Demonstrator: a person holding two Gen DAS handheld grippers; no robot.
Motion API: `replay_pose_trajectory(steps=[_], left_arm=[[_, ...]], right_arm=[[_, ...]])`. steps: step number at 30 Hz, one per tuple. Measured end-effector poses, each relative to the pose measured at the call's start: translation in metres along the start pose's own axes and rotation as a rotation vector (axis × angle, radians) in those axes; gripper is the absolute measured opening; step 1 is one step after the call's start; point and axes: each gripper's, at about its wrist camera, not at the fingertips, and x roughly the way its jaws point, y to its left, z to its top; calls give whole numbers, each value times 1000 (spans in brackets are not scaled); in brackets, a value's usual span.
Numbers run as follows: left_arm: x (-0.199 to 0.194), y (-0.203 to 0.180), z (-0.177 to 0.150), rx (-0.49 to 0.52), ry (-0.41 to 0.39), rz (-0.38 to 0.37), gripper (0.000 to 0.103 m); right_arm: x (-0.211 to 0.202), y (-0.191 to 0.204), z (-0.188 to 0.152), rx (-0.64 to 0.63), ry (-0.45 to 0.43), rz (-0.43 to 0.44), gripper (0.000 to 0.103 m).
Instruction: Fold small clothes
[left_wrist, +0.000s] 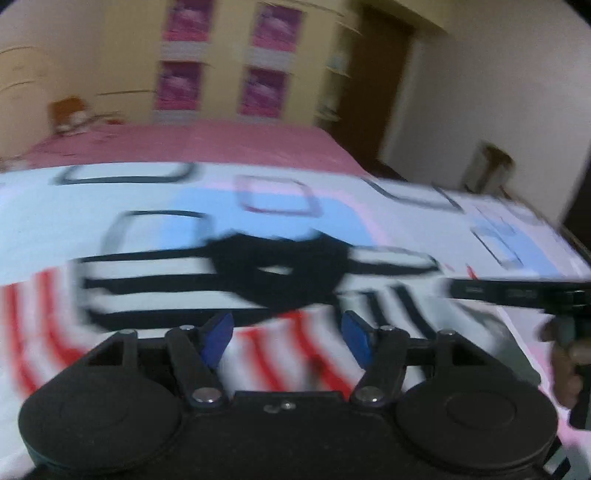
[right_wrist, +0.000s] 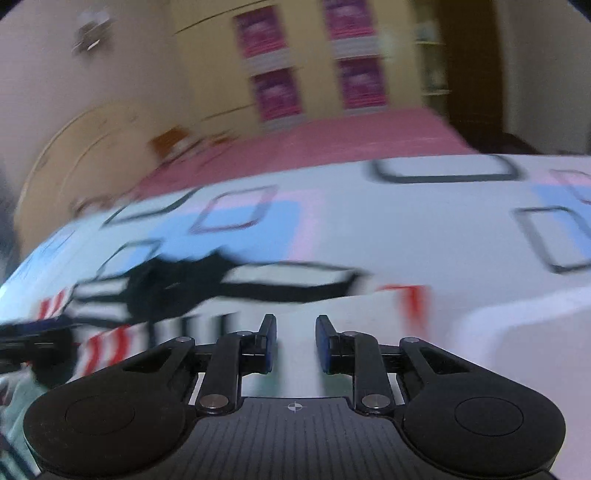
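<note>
Lying on the bed (left_wrist: 388, 218) near its front edge: 1 small striped garment (left_wrist: 155, 291), white with black bands on the upper part and red bands on the sleeve-like parts, collar dark (left_wrist: 280, 273); both views are motion-blurred, so finer detail cannot be told. Left claw (left_wrist: 286, 338): open, empty, held just short of the garment's near hem, centred below the collar. Right claw (right_wrist: 294, 343): open, empty, over plain bedcover to the right of the garment, clear of it. Handling note, as a judgement: the grasp is not yet made; each claw should take 1 outer edge or corner, pinching a single layer, lifting together so the fold line stays straight. Count: 1 garment, 2 claws, 1 patterned bedcover, 4 pink panels (left_wrist: 184, 59) on the far wall.
</note>
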Motion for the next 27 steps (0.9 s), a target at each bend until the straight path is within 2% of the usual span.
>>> replay_pose_trajectory(steps=[3, 5, 7, 9, 10, 12, 16, 19, 20, 22, 23, 27], left_arm=[[24, -17, -4, 50, 65, -7, 61], [27, -11, -9, 65, 84, 17, 61], [23, 7, -15, 65, 93, 48, 59], [17, 22, -19, 56, 87, 35, 60], [16, 23, -20, 70, 88, 39, 60], [20, 16, -18, 90, 93, 58, 60], [16, 3, -7, 93, 75, 84, 61], [3, -12, -7, 126, 13, 48, 63], [3, -17, -10, 133, 22, 26, 64], [18, -21, -17, 150, 111, 21, 64], [21, -20, -21, 156, 114, 20, 65], [2, -17, -20, 135, 90, 19, 65]], right_arm=[[16, 26, -4, -104, 43, 47, 24], [21, 19, -4, -116, 60, 51, 24], [21, -10, 1, -72, 44, -44, 24], [22, -51, 7, 36, 39, -183, 24], [24, -70, 7, 84, 50, -208, 24], [25, -87, 5, 134, 62, -170, 24], [18, -75, 8, 89, 53, -180, 24], [-1, -54, 7, 60, 8, -155, 24], [-2, -48, 3, 48, 24, -153, 24], [8, -39, -12, 21, 105, -166, 23], [7, -37, -17, 10, 80, -173, 23], [-15, -28, -17, 28, 83, -176, 23]])
